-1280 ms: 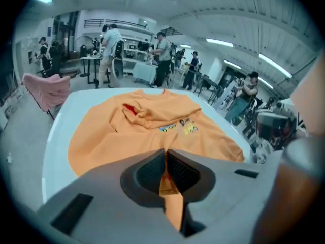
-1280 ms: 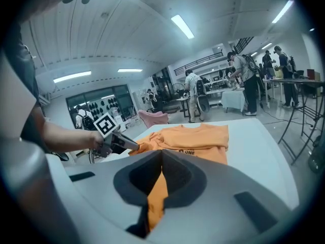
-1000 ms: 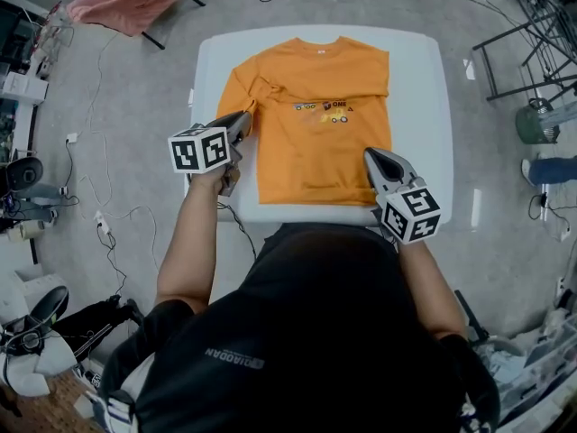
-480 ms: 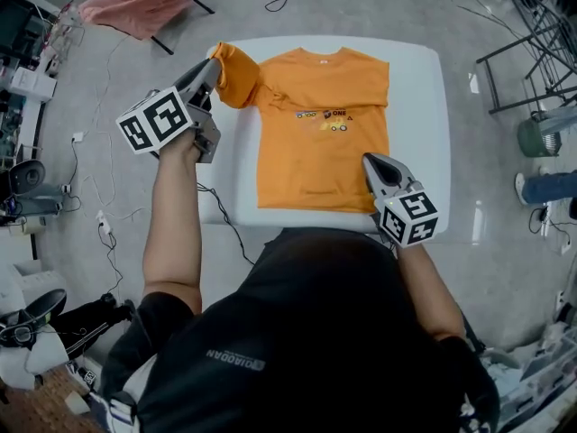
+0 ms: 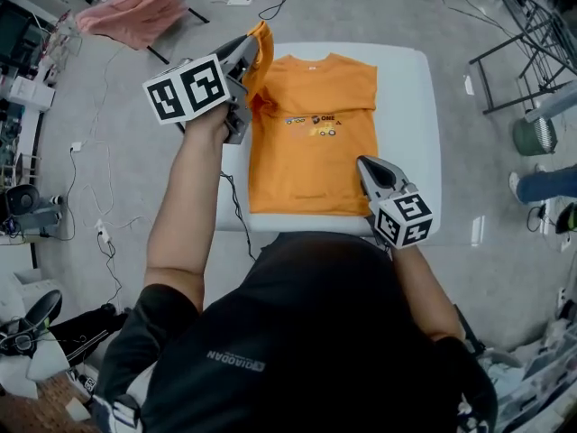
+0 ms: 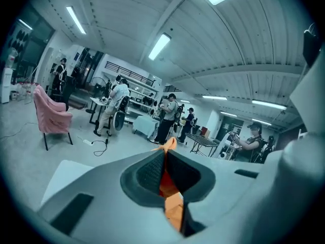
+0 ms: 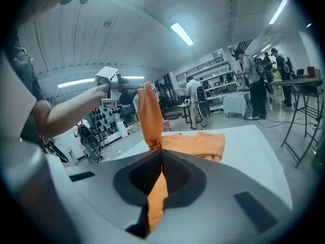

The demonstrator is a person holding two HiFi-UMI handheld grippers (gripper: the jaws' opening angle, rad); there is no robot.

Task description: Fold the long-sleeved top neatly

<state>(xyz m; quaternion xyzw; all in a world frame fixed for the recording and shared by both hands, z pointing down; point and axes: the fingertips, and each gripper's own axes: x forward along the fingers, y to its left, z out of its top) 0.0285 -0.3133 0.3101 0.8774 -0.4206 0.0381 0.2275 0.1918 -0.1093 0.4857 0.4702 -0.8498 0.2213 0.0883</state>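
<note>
**Sleeve held high over the table's far left corner**

The orange long-sleeved top [image 5: 315, 142] lies flat, chest print up, on the white table [image 5: 410, 106], collar toward the far edge and hem close to the near edge; the left gripper [image 5: 251, 47] hangs above the table's far left corner, jaws pinched narrow on the sleeve [image 5: 263, 36] of that side, orange cloth showing between its pads; the sleeve runs up from the shoulder, clear of the tabletop; the right gripper [image 5: 362, 161] sits low at the hem's right corner, toward the near edge, jaws closed on a fold of the orange fabric; a pink-covered chair [image 5: 135, 12] stands on the floor beyond the far left corner.
</note>
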